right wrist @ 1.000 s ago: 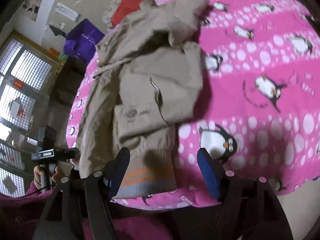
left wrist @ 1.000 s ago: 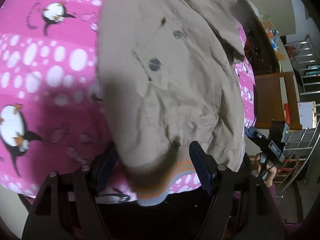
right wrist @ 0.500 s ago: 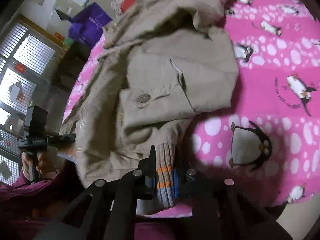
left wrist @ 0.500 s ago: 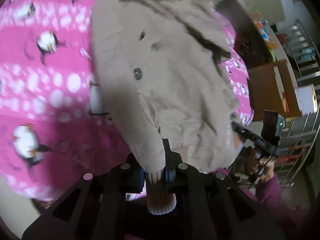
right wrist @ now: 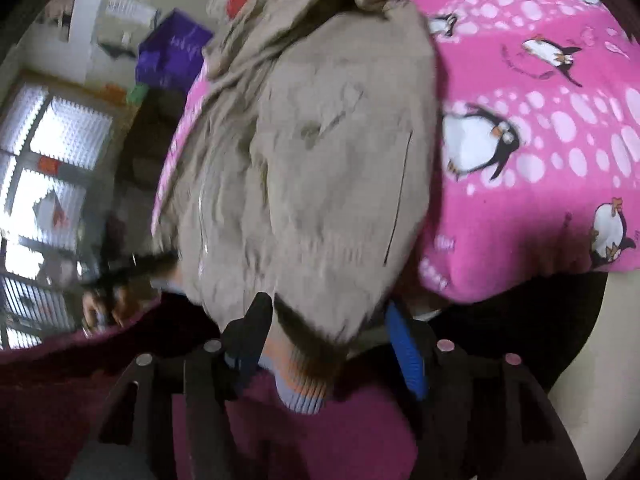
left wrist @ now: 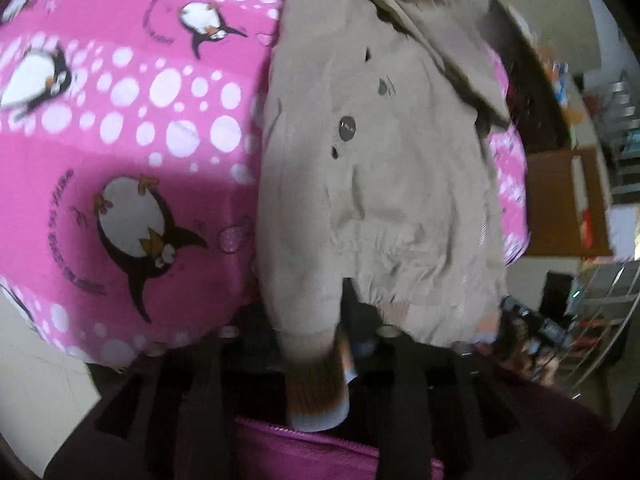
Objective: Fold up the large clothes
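Two cuffs decide this fold: the tan jacket (left wrist: pixel 376 184) lies ahead of both grippers on the pink penguin blanket (left wrist: pixel 132 128). Left gripper (left wrist: pixel 344 344) looks clamped on its ribbed cuff (left wrist: pixel 316 392), so it should carry that sleeve across evenly. Right gripper (right wrist: pixel 332 340) stands spread around its own cuff (right wrist: pixel 300 384); pinching squarely first would avoid slipping.

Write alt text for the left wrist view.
The left gripper is shut on the ribbed cuff of a beige jacket, which lies on a pink penguin-print bedspread. The picture is blurred; cluttered furniture shows at right.
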{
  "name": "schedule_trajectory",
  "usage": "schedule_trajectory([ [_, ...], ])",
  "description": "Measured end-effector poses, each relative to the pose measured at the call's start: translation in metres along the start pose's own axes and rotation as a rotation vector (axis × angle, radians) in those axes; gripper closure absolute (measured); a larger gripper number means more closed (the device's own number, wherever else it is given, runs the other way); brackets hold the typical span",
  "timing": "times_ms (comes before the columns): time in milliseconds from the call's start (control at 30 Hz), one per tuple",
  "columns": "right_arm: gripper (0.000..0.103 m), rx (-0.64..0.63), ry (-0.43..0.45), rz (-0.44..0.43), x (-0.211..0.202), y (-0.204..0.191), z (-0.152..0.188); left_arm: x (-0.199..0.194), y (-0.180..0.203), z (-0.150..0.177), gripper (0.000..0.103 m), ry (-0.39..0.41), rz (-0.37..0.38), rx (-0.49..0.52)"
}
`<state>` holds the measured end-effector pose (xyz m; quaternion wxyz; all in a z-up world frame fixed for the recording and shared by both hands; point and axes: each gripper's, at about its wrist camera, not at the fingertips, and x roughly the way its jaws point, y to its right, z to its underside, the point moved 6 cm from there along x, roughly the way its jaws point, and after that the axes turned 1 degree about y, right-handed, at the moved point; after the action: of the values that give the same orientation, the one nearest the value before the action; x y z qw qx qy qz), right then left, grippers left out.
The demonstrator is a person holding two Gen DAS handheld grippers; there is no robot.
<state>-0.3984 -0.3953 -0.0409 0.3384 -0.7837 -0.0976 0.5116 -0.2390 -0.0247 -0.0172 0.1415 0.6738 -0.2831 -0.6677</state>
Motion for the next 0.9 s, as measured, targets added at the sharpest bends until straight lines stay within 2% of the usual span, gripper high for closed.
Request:
schedule_trajectory([
  [33, 0.042, -0.009, 0.013, -0.005, -0.002, -0.001, -0.003, -0.001, -0.001, 0.0, 0.052, 0.007, 0.01, -0.008],
  [67, 0.042, -0.018, 0.014, -0.006, -0.003, -0.003, -0.004, -0.002, 0.0, -0.001, 0.05, 0.014, 0.002, -0.007],
  [300, 0.042, -0.104, -0.065, 0.066, 0.018, -0.017, 0.0, 0.007, 0.022, 0.002, 0.049, -0.012, -0.193, 0.133],
  [400, 0.042, -0.123, -0.091, 0.094, 0.027, -0.022, 0.001, 0.011, 0.028, 0.003, 0.047, -0.013, -0.243, 0.164],
  [667, 0.047, -0.218, -0.095, 0.117, 0.028, -0.035, 0.005, 0.024, 0.038, 0.004, 0.042, 0.001, -0.272, 0.178],
  [767, 0.052, -0.195, -0.101, 0.119, 0.032, -0.029, 0.005, 0.027, 0.038, 0.003, 0.041, -0.004, -0.277, 0.185],
  [800, 0.059, -0.191, -0.098, 0.124, 0.033, -0.027, 0.004, 0.028, 0.041, 0.003, 0.041, -0.006, -0.279, 0.188],
  [833, 0.072, -0.191, -0.092, 0.133, 0.031, -0.025, 0.004, 0.029, 0.042, 0.003, 0.043, -0.011, -0.282, 0.194],
  [867, 0.078, -0.188, -0.082, 0.138, 0.027, -0.024, 0.003, 0.029, 0.045, 0.003, 0.051, -0.02, -0.285, 0.21],
  [900, 0.087, -0.179, -0.07, 0.132, 0.023, -0.024, 0.002, 0.029, 0.048, 0.002, 0.077, -0.026, -0.274, 0.215],
])
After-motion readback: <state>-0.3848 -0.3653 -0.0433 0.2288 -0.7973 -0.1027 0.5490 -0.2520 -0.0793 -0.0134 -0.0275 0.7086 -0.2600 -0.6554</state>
